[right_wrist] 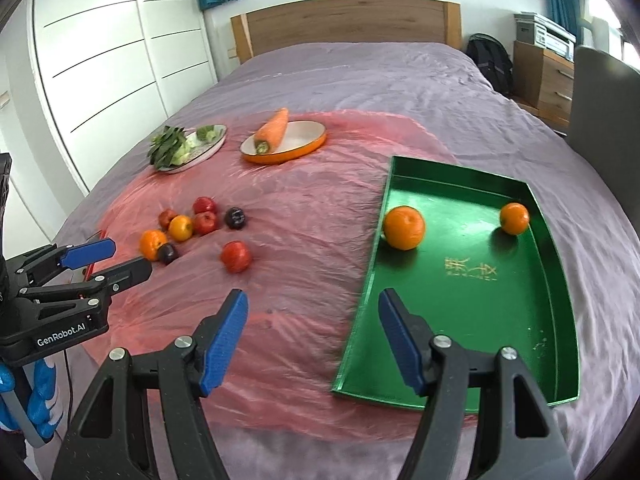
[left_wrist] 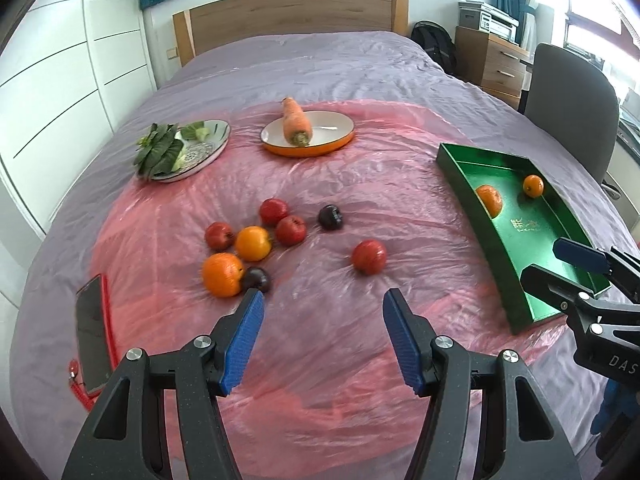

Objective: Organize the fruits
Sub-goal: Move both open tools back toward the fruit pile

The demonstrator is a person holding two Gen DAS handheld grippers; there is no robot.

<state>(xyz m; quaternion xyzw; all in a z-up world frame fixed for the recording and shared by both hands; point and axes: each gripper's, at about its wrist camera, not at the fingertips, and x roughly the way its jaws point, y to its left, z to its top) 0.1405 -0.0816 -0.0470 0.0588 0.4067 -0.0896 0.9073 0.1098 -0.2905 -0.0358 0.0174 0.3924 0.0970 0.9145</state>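
Note:
On the pink plastic sheet lies a cluster of loose fruit: two oranges (left_wrist: 223, 274) (left_wrist: 253, 243), several red apples (left_wrist: 291, 230) and two dark plums (left_wrist: 330, 217), with one apple (left_wrist: 369, 256) apart to the right. My left gripper (left_wrist: 323, 300) stands open just short of them, nothing between its blue pads; the nearest plum (left_wrist: 256, 279) is at its left fingertip. A green tray (right_wrist: 480, 320) on the right holds two oranges (right_wrist: 404, 227) (right_wrist: 515, 218). My right gripper (right_wrist: 312, 298) hangs open and empty over the tray's near left edge.
A patterned plate of leafy greens (left_wrist: 188, 148) and an orange-rimmed dish with a carrot (left_wrist: 308, 132) sit farther back on the bed. A phone in a red case (left_wrist: 94, 336) lies at the near left. A grey chair (left_wrist: 568, 100) stands right of the bed.

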